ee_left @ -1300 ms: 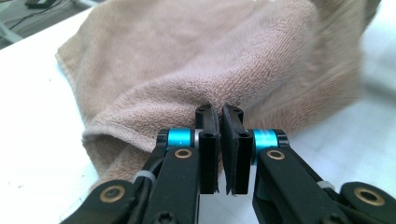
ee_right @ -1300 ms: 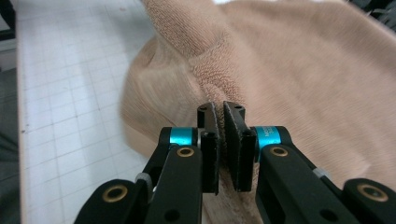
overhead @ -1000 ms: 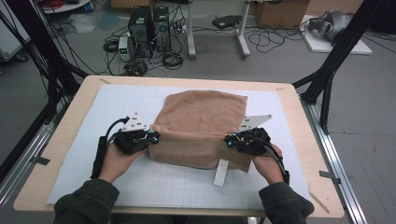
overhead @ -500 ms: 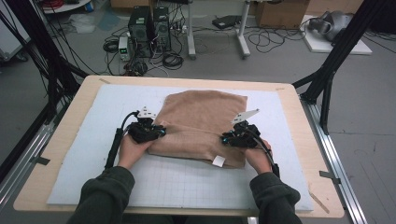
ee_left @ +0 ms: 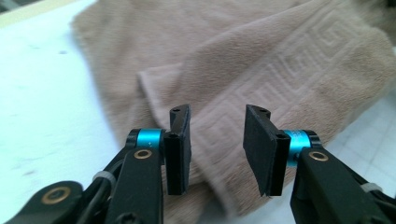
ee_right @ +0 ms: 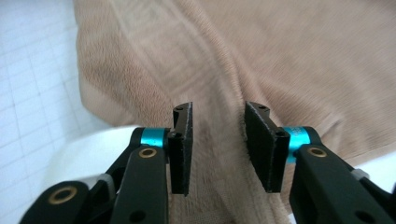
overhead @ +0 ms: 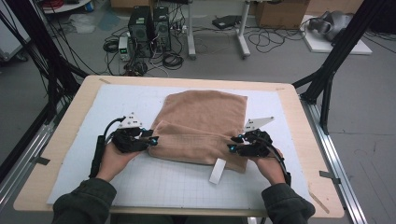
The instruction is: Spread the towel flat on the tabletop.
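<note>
tan towel [overhead: 201, 123] now lies folded on the mat; left gripper [overhead: 152, 138] and right gripper [overhead: 232, 143] jaws have just been opening, nothing clamped, fold released

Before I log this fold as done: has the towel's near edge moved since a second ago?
Yes. The towel's near edge, then lifted toward the person, now lies folded farther up the white mat, toward the table's far side.
</note>
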### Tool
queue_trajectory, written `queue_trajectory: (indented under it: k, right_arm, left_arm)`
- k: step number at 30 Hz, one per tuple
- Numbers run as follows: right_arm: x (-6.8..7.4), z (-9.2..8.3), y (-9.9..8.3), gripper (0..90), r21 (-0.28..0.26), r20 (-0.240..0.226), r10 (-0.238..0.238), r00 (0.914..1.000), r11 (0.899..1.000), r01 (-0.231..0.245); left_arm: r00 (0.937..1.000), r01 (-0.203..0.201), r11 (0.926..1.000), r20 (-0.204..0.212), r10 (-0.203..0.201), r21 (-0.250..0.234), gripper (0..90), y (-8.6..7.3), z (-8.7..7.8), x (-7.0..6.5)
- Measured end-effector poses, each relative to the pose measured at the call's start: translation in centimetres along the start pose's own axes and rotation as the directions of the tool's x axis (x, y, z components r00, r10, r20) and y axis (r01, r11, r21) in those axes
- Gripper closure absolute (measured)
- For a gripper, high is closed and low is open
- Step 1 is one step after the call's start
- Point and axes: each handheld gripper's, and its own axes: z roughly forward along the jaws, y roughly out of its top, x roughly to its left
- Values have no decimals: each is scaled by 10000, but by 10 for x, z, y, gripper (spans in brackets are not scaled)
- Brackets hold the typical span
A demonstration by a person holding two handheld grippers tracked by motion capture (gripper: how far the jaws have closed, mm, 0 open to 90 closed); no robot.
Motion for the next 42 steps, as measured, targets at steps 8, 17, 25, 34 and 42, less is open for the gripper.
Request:
queue_trajectory:
  k: [8,17,25,34,42]
  right_arm:
    - [-1,17,-10,699,121,-245,372,9990,9992,-369]
    - [4,14,-7,817,144,-406,38,9992,9999,-32]
    - [14,-4,-3,825,-350,-583,-93,9983,9994,72]
    - [28,-16,8,826,-671,-645,-549,9964,9965,506]
    - [49,-22,10,825,-841,-1056,-967,9897,9926,880]
  left_arm:
    - [9994,-345,9955,98,337,882,649,-9,35,-8]
    - [9988,-496,9956,3,497,798,871,-6,21,-10]
    - [9983,-581,9977,87,578,346,874,-4,-5,-18]
    - [9972,-753,9971,-23,752,-66,875,-4,-33,-27]
    - [9932,-1149,9933,-217,1147,-90,875,-14,-58,-39]
